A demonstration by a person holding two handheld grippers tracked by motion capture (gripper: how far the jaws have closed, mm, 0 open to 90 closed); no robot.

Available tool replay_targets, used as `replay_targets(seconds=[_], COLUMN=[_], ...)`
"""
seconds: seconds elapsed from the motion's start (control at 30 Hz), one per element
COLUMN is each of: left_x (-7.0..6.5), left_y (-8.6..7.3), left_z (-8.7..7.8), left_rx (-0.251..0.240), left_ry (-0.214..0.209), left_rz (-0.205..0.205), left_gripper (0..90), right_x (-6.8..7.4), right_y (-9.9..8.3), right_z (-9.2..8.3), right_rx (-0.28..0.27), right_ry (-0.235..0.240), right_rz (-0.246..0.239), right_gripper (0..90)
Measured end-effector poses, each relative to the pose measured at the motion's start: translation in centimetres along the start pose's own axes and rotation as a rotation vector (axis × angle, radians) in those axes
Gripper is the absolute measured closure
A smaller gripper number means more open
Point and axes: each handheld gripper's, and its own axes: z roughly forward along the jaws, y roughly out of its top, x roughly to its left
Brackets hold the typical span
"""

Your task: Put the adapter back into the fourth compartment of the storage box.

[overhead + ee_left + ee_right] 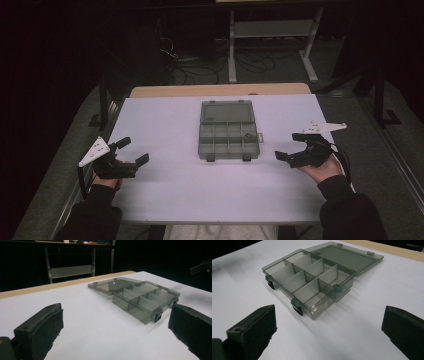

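Dark floor and cables lie behind the white table (165,195). On the table, near the middle, sits a grey see-through box (228,140) with its lid (227,112) flat open on the far side. Thin walls split the box into small parts, and 2 black clasps hang on its near edge. 1 small dark thing (335,285) lies in a part at the right end.

Left gripper (132,150) rests low at the left of the table, held by a hand (106,176) in a dark sleeve. It points toward the box, jaws spread wide, holding nothing.

Right gripper (291,146) sits at the right side, on an upturned hand (322,171). It points left toward the box, jaws wide too, with nothing between them. Both grippers are well apart from the box.
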Motion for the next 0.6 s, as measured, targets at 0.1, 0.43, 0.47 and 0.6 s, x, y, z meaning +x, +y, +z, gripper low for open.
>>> replay_targets(seconds=[0.1, 0.43, 0.47, 0.6], left_x=[0.0, 0.0, 0.0, 0.0], left_y=[0.0, 0.0, 0.0, 0.0], left_z=[0.0, 0.0, 0.0, 0.0], left_rx=[0.0, 0.001, 0.002, 0.0], left_ry=[0.001, 0.001, 0.002, 0.002], left_rz=[0.0, -0.002, -0.002, -0.002], left_gripper=[0.0, 0.0, 0.0, 0.0], right_x=[-0.1, -0.1, -0.1, 0.0], right_y=[-1.4, -2.9, -3.0, -3.2], right_z=[-0.5, -1.2, -1.3, -1.4], right_rx=[-0.031, -0.063, -0.064, -0.067], right_ry=[-0.035, -0.057, -0.056, -0.056], right_rz=[0.017, 0.026, 0.029, 0.033], right_gripper=[0.0, 0.0, 0.0, 0.0])
